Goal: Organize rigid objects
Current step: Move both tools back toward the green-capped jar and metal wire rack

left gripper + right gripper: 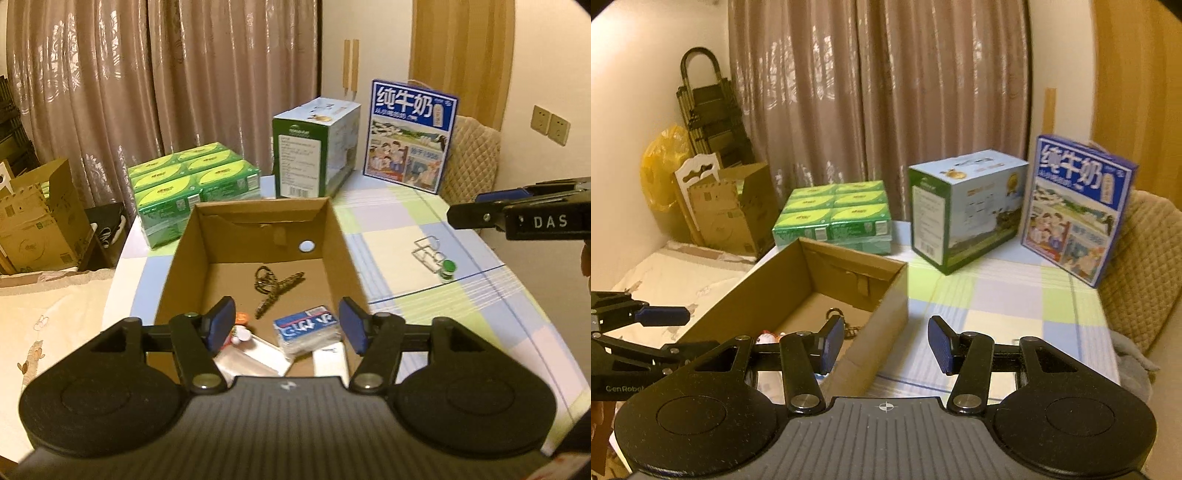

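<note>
Both hand-held grippers, left (287,325) and right (885,343), gape released above the cardboard box (334,236) holding scissors (277,290), a blue packet (307,326) and white packets (258,356).

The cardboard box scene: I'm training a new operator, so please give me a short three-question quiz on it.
1. True or false: the scissors lie inside the cardboard box.
2. Which item is outside the box on the table? A) small green-capped bottle B) blue-labelled pack C) scissors
3. Fill in: the left gripper has its jaws ____ over the box, as the right gripper does beside it.

Key: 1 true; 2 A; 3 open.
</note>
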Tool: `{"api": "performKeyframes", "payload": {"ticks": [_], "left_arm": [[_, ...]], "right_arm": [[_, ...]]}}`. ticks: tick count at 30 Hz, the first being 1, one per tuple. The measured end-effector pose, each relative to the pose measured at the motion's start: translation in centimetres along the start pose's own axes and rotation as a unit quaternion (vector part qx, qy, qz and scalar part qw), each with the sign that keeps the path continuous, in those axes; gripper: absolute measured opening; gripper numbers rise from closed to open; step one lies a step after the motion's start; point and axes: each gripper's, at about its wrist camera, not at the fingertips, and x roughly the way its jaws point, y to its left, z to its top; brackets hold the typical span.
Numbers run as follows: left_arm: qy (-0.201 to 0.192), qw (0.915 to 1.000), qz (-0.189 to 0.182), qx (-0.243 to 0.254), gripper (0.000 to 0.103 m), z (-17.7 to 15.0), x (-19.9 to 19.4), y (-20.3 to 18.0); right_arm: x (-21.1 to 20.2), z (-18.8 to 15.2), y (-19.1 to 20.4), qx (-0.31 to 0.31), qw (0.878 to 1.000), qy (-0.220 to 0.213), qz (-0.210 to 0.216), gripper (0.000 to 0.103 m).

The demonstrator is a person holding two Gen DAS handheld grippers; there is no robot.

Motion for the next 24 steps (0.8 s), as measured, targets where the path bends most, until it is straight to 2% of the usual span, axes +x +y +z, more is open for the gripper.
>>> {"api": "performKeyframes", "payload": {"ticks": [9,11,13,16,24], "left_arm": [[-0.007,0.9997,-0.022,0.0,0.074,-0.9,-2.3,-3.9],[-0.007,0.9996,-0.027,0.003,0.077,-1.2,-2.5,-4.7],[-0.008,0.9994,-0.034,0.005,0.078,-1.4,-2.7,-5.7],[-0.009,0.9989,-0.045,0.011,0.081,-1.7,-2.8,-7.1],[-0.001,0.9973,-0.072,0.018,0.083,-1.9,-1.3,-10.7]], "right_arm": [[-5.4,-2.4,-2.4,0.015,1.0,-0.012,-0.017,0.049],[-6.3,-3.4,-3.3,0.023,0.999,-0.013,-0.022,0.052],[-7.2,-4.5,-4.2,0.035,0.999,-0.012,-0.025,0.06],[-8.2,-6.3,-5.8,0.058,0.998,-0.005,-0.033,0.068],[-9.9,-10.5,-9.7,0.101,0.993,0.013,-0.061,0.074]]}}
